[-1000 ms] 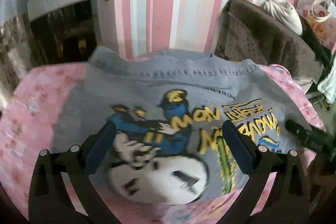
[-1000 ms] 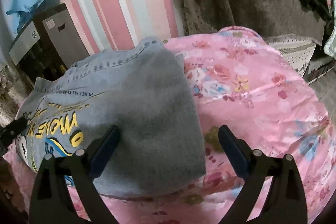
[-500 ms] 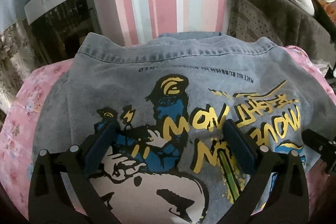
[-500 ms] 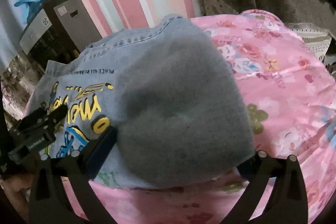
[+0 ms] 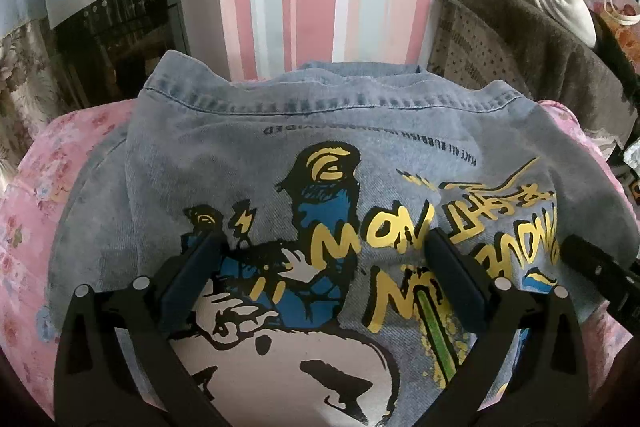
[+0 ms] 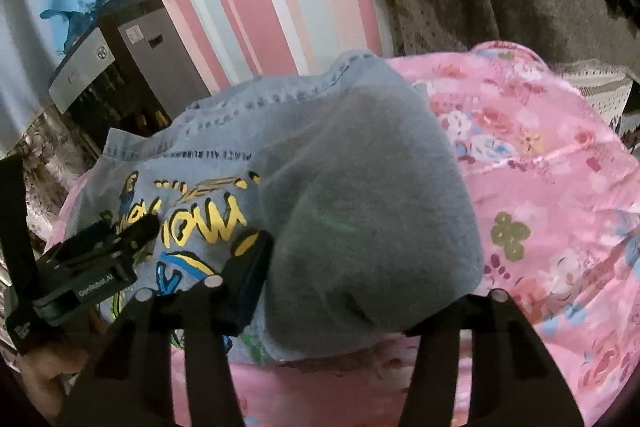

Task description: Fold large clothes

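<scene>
Denim, pale and printed with a yellow-and-blue cartoon, fills the left wrist view: the jacket (image 5: 320, 155) lies spread on a pink floral bedspread (image 5: 36, 195), its stitched hem toward the striped wall. The left gripper (image 5: 320, 259) hovers over the print with its jaws standing wide and nothing between them; whether its tips touch the cloth cannot be told. At the right edge the other tool pokes in as a dark shape. In the right wrist view, the jacket's grey folded-over flap (image 6: 368, 211) bulges between the fingers of the right gripper (image 6: 360, 291), whose jaws have just been closing and now stand half-narrowed around the flap's near edge; the right pad is hidden under the cloth, so a firm pinch cannot be confirmed. The left gripper (image 6: 116, 239) shows at the lower left above the print. The risk, as I judge it: the thick flap may slip free if only one layer is caught, or the bedspread (image 6: 540, 187) underneath could be pinched along with it and dragged into the fold.
</scene>
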A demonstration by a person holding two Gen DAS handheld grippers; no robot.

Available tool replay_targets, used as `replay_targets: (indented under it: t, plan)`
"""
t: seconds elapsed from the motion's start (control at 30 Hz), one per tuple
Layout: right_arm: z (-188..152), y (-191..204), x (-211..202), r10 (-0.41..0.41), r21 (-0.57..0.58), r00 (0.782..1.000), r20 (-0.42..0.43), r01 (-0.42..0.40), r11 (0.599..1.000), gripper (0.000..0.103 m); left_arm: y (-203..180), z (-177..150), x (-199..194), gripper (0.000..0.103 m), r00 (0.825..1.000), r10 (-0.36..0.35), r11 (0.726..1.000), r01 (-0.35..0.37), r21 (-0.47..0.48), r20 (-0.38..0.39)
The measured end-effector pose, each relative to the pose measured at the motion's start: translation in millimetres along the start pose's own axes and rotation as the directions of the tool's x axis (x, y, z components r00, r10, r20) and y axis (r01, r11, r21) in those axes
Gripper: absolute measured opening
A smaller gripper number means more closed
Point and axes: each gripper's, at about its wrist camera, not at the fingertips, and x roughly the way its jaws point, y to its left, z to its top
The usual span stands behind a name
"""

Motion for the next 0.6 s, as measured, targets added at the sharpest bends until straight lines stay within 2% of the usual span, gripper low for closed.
replay_targets:
  t: [0.2,0.37,0.5,0.6]
  plan:
    - [0.8,1.6,-1.8,-0.008,-0.029,0.999,0.032,0.009,1.000,0.050,1.0,-0.7,-0.3,0.100,1.000,-0.004,1.000,0.004,-0.002,0.002]
    - [3.1,-3.1,-5.1,0.022,-0.001,0.999,0.050,-0.022,1.000,0.046,2.0,-1.1,-0.6,0.100,1.000,-0.009,1.000,0.009,-0.004,0.004]
    - [12.0,4.8,-19.9,0.048,-0.001,0.993,0.110,-0.048,0.999,0.037,0.7,-0.9,0.5,0.100,1.000,-0.002,1.000,0.002,0.002,-0.003]
    - [15.4,14.8,-31.9,0.061,-0.006,0.985,0.159,-0.060,0.998,0.036,0.0,-0.1,1.8,0.100,1.000,-0.002,1.000,0.002,0.003,-0.010]
